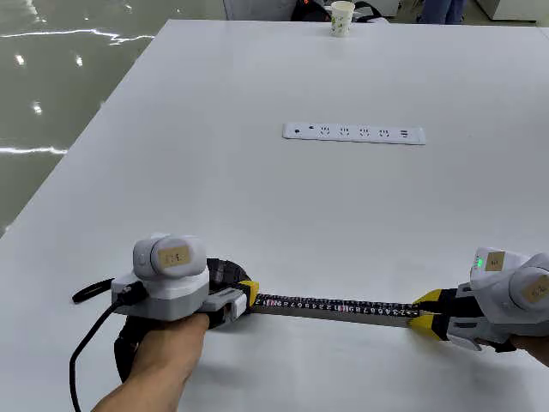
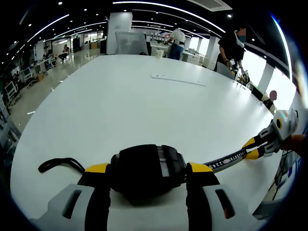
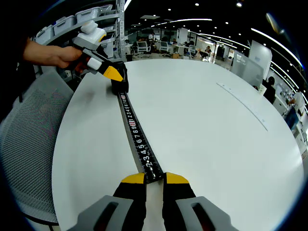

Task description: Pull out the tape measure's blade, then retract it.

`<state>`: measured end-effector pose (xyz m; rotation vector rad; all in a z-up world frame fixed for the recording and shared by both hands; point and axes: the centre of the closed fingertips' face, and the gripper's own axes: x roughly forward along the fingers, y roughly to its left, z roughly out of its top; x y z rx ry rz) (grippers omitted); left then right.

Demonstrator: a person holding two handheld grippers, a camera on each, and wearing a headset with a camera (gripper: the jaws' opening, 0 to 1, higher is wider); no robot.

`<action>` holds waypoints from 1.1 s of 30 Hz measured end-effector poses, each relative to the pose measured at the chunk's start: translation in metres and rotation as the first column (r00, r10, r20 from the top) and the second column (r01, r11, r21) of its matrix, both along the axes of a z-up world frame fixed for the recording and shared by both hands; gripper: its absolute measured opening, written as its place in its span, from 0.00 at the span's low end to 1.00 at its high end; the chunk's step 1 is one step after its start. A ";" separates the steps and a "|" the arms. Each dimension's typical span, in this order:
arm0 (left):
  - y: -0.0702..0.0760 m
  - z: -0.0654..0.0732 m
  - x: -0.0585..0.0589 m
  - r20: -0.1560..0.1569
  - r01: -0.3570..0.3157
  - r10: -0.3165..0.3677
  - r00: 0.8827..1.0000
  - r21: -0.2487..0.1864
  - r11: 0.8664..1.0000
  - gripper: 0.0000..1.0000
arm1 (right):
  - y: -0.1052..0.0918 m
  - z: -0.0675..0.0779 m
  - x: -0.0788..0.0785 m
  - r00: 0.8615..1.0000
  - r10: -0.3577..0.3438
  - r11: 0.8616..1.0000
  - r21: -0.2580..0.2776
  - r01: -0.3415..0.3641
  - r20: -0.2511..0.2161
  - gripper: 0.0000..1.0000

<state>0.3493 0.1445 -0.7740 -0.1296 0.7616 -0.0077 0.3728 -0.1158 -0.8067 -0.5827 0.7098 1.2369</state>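
Head view: blade (image 1: pixel 339 306) stretched between grippers.
Left gripper (image 1: pixel 240 300) clamps the case (image 2: pixel 148 168), right gripper (image 3: pixel 150 179) pinches the blade's tip; numerals 2–9 legible; far cup (image 1: pixel 341 18), contents hidden.

tape case (image 1: pixel 225 276): set on table (image 1: pixel 257 206) near-left, clamped in left gripper (image 1: pixel 245 293);
blade (image 1: pixel 334 306): stretched along table from tape case rightward, far end pinched in right gripper (image 1: pixel 425 311);
power strip (image 1: pixel 353 133): laid mid-table behind blade, well apart;
cup (image 1: pixel 341 18): stood at far edge, behind power strip
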 end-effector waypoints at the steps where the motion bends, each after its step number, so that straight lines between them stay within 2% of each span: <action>1: 0.000 0.000 0.000 -0.001 0.000 0.000 1.000 0.000 1.000 0.59 | -0.001 0.000 0.000 1.000 0.001 1.000 -0.001 -0.001 0.000 0.08; 13: 0.000 -0.001 -0.001 -0.015 0.003 -0.003 1.000 0.007 1.000 0.58 | 0.000 0.001 -0.001 1.000 0.014 1.000 -0.002 -0.014 0.000 0.07; 20: 0.002 -0.001 -0.001 -0.022 0.007 -0.006 1.000 0.017 1.000 0.56 | 0.008 0.001 -0.003 0.999 0.033 0.999 -0.001 -0.033 -0.002 0.07; 33: 0.003 -0.002 -0.002 -0.031 0.012 -0.011 0.999 0.024 1.000 0.53 | 0.005 0.002 -0.003 1.000 0.020 1.000 -0.001 -0.020 -0.008 0.07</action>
